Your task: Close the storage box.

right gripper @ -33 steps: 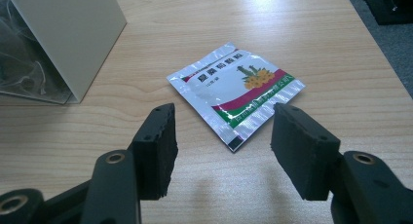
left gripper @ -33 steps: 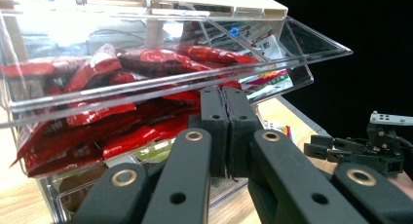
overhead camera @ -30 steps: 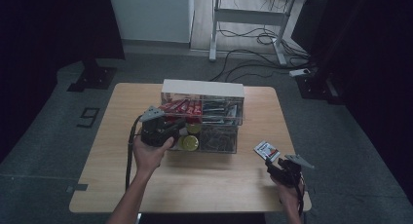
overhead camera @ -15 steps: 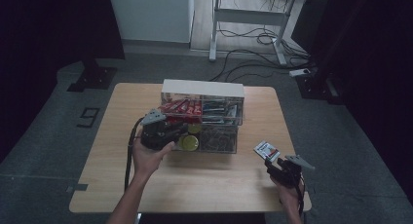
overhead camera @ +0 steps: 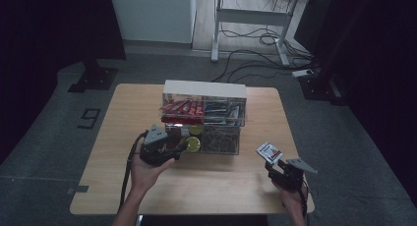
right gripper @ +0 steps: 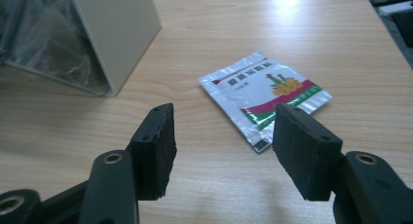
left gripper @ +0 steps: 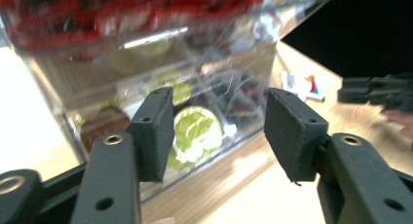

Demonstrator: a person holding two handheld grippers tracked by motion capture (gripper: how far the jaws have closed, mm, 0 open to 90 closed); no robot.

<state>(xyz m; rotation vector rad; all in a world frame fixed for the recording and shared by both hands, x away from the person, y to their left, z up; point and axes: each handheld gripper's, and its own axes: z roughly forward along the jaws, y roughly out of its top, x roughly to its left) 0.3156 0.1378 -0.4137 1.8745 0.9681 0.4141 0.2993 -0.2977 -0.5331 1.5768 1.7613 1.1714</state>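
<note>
Green-lidded cup (left gripper: 197,134) sits inside clear drawer box (overhead camera: 204,119), lower left compartment. My left gripper (left gripper: 216,131) jaws just opened, nothing between them; probably released after drawer pull. Right gripper (right gripper: 221,146) apart, hovering before packet (right gripper: 265,98) on table (overhead camera: 123,132).

Sachet (right gripper: 265,99): silver foil, white panel, red and green bands, yellow print. Organizer (overhead camera: 204,119): clear walls, cream top; red packs (overhead camera: 182,109) up top, yellow-green lid (left gripper: 195,134) below. Table (overhead camera: 216,179): light wood grain. Pads (right gripper: 157,143) black.

Blurred red packets (left gripper: 122,12) in the clear organizer's (left gripper: 63,83) top drawer.
</note>
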